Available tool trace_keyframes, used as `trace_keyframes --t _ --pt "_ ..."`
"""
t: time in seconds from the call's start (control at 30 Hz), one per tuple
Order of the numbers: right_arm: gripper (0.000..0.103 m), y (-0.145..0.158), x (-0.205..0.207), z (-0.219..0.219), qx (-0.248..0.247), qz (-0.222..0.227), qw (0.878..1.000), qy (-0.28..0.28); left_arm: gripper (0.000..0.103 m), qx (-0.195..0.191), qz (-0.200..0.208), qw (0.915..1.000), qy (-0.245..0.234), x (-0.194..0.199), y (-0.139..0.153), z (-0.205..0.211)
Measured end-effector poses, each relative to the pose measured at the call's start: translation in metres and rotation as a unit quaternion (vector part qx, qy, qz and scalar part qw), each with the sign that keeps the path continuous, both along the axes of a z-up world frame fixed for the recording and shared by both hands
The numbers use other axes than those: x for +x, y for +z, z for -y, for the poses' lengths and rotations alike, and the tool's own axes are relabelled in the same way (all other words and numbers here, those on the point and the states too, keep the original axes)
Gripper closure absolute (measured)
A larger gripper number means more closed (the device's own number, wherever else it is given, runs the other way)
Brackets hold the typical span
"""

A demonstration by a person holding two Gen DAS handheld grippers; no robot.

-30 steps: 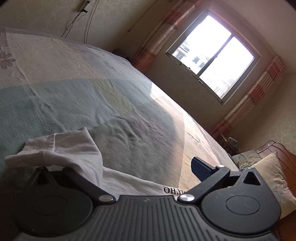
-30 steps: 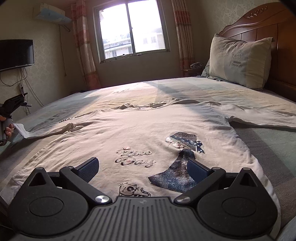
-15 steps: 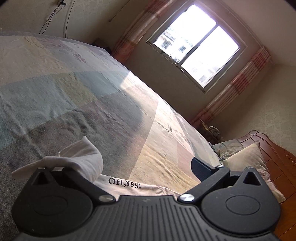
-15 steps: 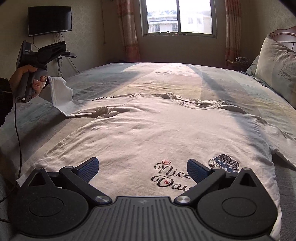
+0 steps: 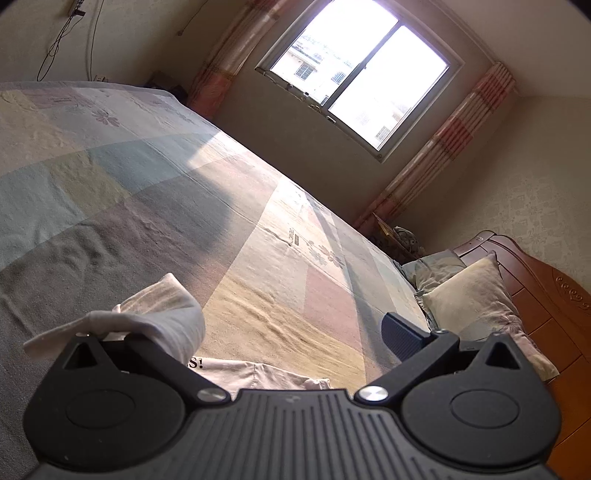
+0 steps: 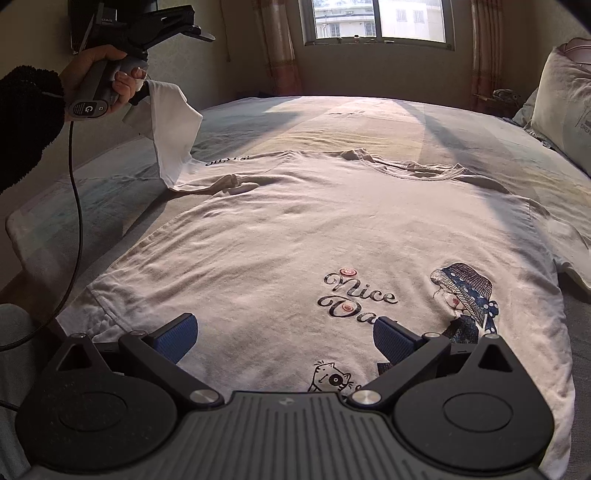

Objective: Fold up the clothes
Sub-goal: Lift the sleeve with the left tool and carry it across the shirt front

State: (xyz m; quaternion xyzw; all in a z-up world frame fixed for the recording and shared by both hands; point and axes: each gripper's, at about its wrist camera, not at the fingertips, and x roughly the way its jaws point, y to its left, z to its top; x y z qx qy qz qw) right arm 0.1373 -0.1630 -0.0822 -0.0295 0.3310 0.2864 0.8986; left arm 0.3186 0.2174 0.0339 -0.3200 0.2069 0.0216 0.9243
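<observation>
R tongs (image 6: 286, 339): spread wide, nothing btwn the blue pads (image 6: 177, 338), hovering low over the bottom hem of the T-shirt (image 6: 295, 229). Shirt lies flat, front up, on the bed (image 6: 424, 122), neck toward the window (image 6: 376, 18); "Nice Day" print, a girl in a hat and a small cat near the hem.

L tongs (image 5: 288, 328): also spread wide, not pinching. Shirt's sleeve (image 5: 162, 314) is draped over one finger, other finger bare. From the R cam, a hand (image 6: 107, 74) w/ a fuzzy black cuff (image 6: 26, 118) holds the L tongs up above the bed edge; sleeve hangs down from it, rest of the shirt on the bed. Cable (image 6: 75, 206) trails from the handle. Pillow (image 6: 565, 99) far right.
</observation>
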Motion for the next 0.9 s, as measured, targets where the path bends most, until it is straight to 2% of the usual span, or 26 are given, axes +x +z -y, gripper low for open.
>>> trace_keyframes --t 0.23,0.5,0.9 --pt "0.000 0.006 -0.002 0.009 0.020 0.002 1.000 -0.003 0.001 -0.002 0.002 0.9997 -0.023 0.018 0.015 0.034" --pt "0.000 -0.004 0.001 0.007 -0.003 -0.026 1.000 -0.001 0.001 0.009 0.001 0.9984 -0.057 0.034 0.027 0.075" --pt "0.000 -0.003 0.001 0.016 -0.004 -0.026 1.000 -0.015 0.001 0.024 -0.010 0.9949 -0.098 0.063 0.032 0.135"
